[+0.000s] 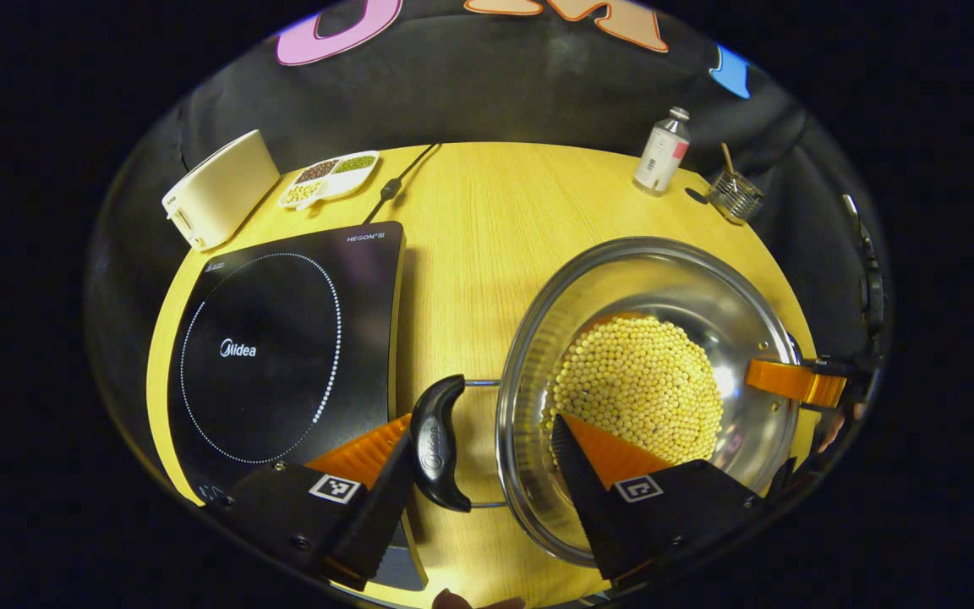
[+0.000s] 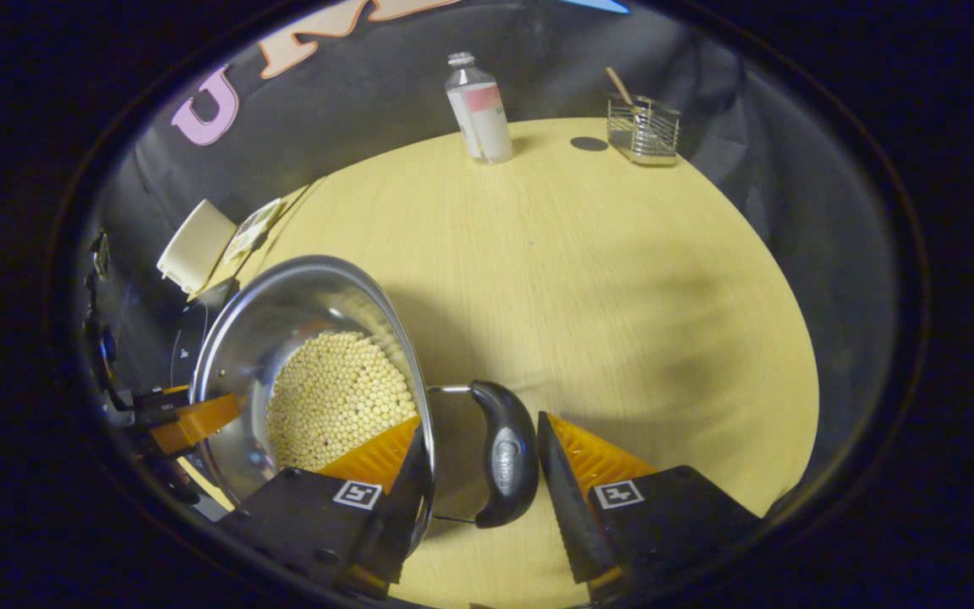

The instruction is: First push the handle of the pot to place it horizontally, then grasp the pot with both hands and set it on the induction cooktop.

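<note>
A steel pot (image 1: 664, 279) of yellow beans (image 1: 639, 381) stands on the wooden table, right of the black induction cooktop (image 1: 284, 338). Its black side handle (image 1: 436, 440) lies level. My left gripper (image 1: 480, 427) straddles that handle and the pot wall: one finger presses the handle's outside, the other is inside the rim. In the right gripper view my right gripper (image 2: 478, 420) clamps the opposite handle (image 2: 504, 452) and the pot (image 2: 284, 313) wall the same way. The left gripper view also shows the right gripper's finger (image 1: 796, 381) at the far rim.
A cream toaster (image 1: 221, 186) and a divided dish of grains (image 1: 331, 178) sit behind the cooktop, with a cable beside them. A bottle (image 2: 478, 106) and a wire holder (image 2: 643, 127) stand at the table's (image 2: 605, 279) back edge.
</note>
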`<state>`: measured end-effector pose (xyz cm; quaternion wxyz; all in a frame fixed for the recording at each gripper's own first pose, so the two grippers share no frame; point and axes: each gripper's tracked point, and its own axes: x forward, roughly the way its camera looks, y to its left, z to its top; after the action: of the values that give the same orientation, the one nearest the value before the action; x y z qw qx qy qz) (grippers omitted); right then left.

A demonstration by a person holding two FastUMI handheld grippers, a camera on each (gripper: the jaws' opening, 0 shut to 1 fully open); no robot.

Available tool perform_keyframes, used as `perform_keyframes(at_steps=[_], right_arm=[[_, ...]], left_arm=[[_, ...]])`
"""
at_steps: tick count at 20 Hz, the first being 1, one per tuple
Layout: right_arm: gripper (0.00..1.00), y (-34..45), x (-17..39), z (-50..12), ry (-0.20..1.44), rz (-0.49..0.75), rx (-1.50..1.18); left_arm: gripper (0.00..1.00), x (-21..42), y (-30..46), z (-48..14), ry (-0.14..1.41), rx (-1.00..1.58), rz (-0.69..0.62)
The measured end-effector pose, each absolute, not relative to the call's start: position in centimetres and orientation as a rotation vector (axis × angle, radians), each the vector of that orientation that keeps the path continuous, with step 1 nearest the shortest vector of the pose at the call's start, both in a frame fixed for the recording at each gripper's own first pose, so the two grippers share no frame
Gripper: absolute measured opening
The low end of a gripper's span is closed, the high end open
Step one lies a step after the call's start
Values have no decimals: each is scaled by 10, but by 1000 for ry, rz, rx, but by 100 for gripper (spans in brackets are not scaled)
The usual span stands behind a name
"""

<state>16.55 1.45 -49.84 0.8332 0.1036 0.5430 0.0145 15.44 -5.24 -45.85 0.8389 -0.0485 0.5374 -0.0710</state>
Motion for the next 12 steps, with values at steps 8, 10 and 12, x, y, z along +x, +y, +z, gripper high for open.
perform_keyframes(at_steps=[8, 10, 12], right_arm=[[51, 6, 165, -496, 1170, 6, 260], [53, 4, 164, -497, 1173, 3, 280], [42, 2, 163, -495, 1178, 6, 290]], left_arm=[[76, 155, -63, -473, 1193, -224, -139], [67, 152, -66, -473, 1205, -268, -156], [60, 152, -67, -472, 1205, -277, -166]])
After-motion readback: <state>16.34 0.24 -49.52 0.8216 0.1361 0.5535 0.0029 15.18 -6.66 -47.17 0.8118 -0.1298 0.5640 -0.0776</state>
